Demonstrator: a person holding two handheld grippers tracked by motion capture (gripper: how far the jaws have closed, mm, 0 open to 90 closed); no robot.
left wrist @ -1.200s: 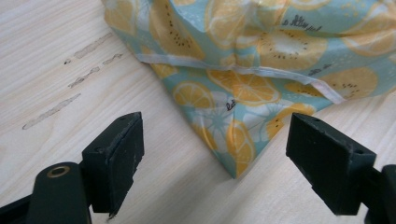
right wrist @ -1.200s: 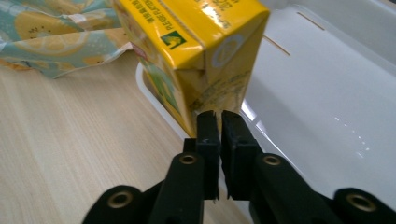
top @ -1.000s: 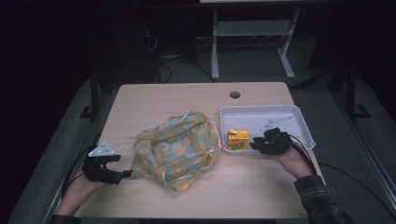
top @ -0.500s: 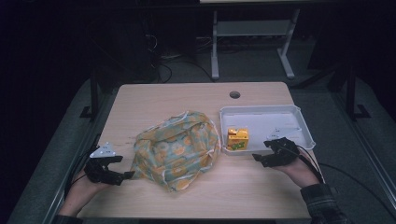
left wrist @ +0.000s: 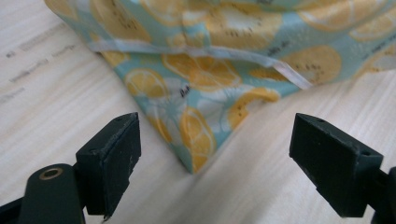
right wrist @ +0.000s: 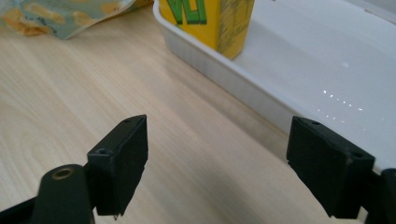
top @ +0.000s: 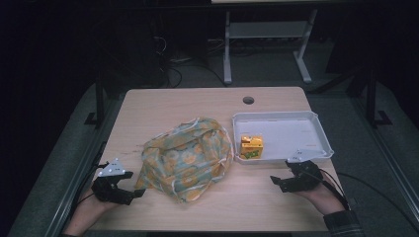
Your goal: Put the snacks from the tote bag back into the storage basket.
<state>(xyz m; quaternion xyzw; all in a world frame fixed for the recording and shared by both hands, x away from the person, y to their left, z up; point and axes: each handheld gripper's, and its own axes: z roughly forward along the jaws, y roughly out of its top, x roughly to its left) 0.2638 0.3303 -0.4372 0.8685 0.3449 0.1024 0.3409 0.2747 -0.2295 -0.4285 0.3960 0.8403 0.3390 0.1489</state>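
Lemon-print cloth bag [top: 185, 158] lies slumped at the middle of the wooden counter [top: 197, 106], and everything else is placed around it. Just beside the bag's right edge sits a white tray [top: 291, 131], and inside the tray, in the corner nearest the bag, a small yellow juice carton [top: 251, 146] stands upright against the tray's wall.

At the bag's lower left corner rests the left hand-held gripper [top: 129, 193], held low over the counter with its tips close to the fabric. In the left gripper view its two black jaws stand wide apart, with the pointed corner of the bag [left wrist: 196, 154] lying on the wood between and a little ahead of them; neither pad touches the cloth.

Well to the right of the bag, on the near side of the tray, the right hand-held gripper [top: 281, 181] is held over bare counter, pointing back toward the bag. Its jaws have just been opening and now stand wide apart with nothing between them. In the right gripper view the tray's near wall [right wrist: 224, 79] runs diagonally ahead of the jaws, the carton [right wrist: 219, 21] stands just behind that wall, and an edge of the bag [right wrist: 60, 16] shows at the far left.
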